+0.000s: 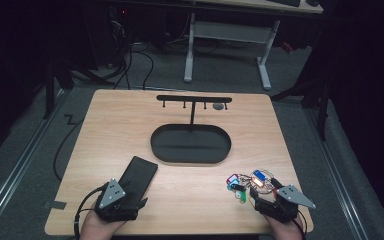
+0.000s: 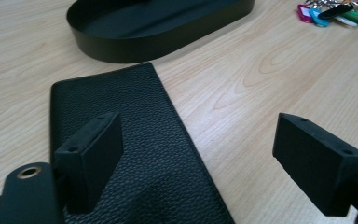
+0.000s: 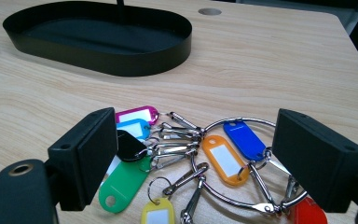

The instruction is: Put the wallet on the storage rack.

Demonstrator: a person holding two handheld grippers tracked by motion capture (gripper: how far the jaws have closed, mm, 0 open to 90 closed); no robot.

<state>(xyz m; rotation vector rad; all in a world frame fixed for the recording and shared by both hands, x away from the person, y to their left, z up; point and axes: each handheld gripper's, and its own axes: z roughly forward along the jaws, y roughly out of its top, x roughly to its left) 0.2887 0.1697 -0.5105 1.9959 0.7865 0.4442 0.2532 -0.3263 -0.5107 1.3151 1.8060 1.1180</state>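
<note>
Your left gripper (image 2: pixel 200 163) stands wide open over the near end of the black wallet (image 2: pixel 135 154); your right gripper (image 3: pixel 186 163), also open, straddles the key bunch (image 3: pixel 200 158) near the table's (image 1: pixel 105 125) right front. The wallet lies flat, so your jaws may skid off its top or pinch only one flap, I judge. The loose tags could swing and snag. Its long axis runs from you toward the oval tray (image 1: pixel 190 144), tilted right.
</note>
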